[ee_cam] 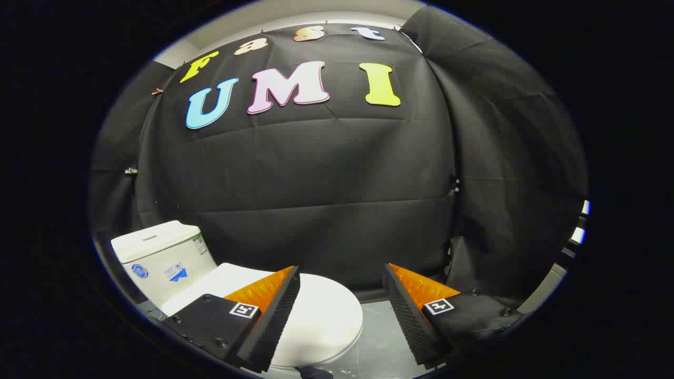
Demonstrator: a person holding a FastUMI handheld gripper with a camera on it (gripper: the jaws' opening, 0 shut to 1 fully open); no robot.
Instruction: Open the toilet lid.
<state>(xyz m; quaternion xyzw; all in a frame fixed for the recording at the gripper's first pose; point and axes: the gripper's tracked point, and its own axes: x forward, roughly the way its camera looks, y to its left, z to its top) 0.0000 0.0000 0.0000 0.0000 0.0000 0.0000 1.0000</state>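
A white toilet stands low to the left, with its tank (pixel 158 252) against the booth's black wall. Its lid (pixel 321 316) lies flat and closed over the bowl, the rounded front edge reaching toward the gap between my fingers. My gripper (pixel 342 276) hovers above and in front of the toilet, open wide, with nothing between the fingers. The left finger (pixel 274 310) overlaps the lid's left half in the view and hides part of it. The right finger (pixel 416 310) sits off to the right of the lid, over the floor.
Black cloth walls close the booth behind and to the right of the toilet. A grey glossy floor (pixel 384 342) shows to the right of the bowl. Stickers mark the tank's front and side.
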